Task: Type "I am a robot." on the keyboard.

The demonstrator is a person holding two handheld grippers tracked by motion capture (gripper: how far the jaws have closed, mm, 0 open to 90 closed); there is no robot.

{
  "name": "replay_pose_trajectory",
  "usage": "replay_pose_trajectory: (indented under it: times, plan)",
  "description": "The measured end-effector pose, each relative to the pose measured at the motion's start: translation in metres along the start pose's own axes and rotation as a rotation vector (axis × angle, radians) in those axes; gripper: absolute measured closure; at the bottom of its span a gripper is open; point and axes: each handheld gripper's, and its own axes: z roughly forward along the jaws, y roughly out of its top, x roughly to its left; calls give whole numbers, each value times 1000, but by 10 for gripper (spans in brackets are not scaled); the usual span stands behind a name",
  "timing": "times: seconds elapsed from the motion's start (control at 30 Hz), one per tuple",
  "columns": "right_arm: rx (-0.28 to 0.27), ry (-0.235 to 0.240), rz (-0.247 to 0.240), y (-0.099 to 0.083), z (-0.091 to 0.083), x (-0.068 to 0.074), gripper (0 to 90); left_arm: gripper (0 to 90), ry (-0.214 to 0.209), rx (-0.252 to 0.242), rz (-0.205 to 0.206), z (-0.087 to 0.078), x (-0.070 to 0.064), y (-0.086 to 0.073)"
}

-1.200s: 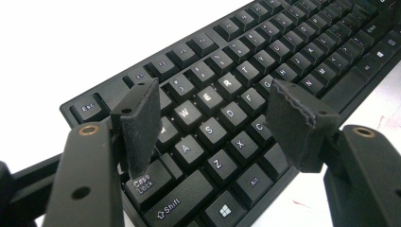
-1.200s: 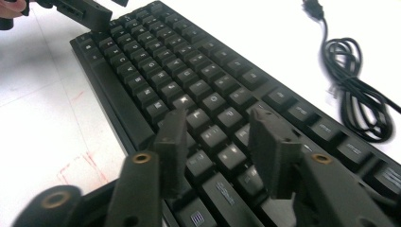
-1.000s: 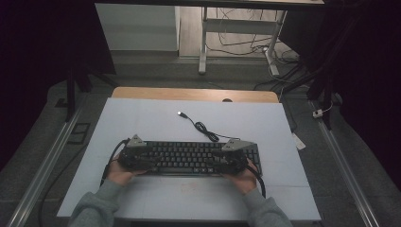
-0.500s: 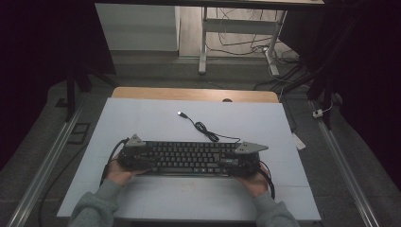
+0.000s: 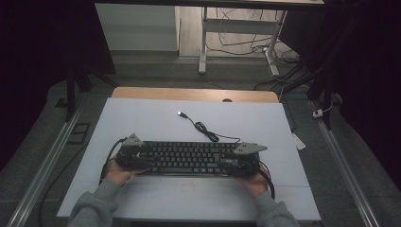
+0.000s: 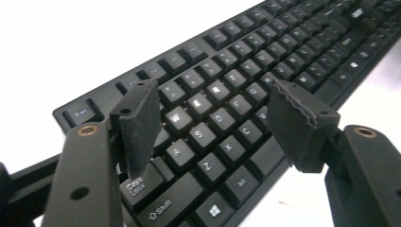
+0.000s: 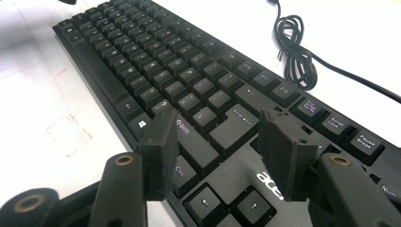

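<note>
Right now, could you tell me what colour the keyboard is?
The keyboard is black, clearest in the left gripper view.

Two grey-sleeved forearms entering from the bottom edge, left hand (image 5: 118, 171) and right hand (image 5: 253, 182) each gripping a tool, left gripper (image 6: 217, 125) low and level with jaws spread wide, right gripper (image 7: 220, 142) likewise with jaws parted, both pointing inward toward each other

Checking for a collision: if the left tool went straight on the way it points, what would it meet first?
Most likely the keyboard: the left tool, open, points along its letter keys, close above them.
</note>
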Motion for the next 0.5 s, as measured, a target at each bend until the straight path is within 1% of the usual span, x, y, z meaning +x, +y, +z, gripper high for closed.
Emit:
replay_pose_trajectory:
  times: [0.13,0.27,0.5]
  plan:
    - [-1,-12,2,0,-1,-1,488,354,-29,-4,17,-3,-2,1]
    - [-10,-9,4,0,-1,-2,488,355,-53,-7,38,-6,-7,4]
    - [-5,-14,1,0,-1,-2,488,373,-84,2,71,-8,-17,6]
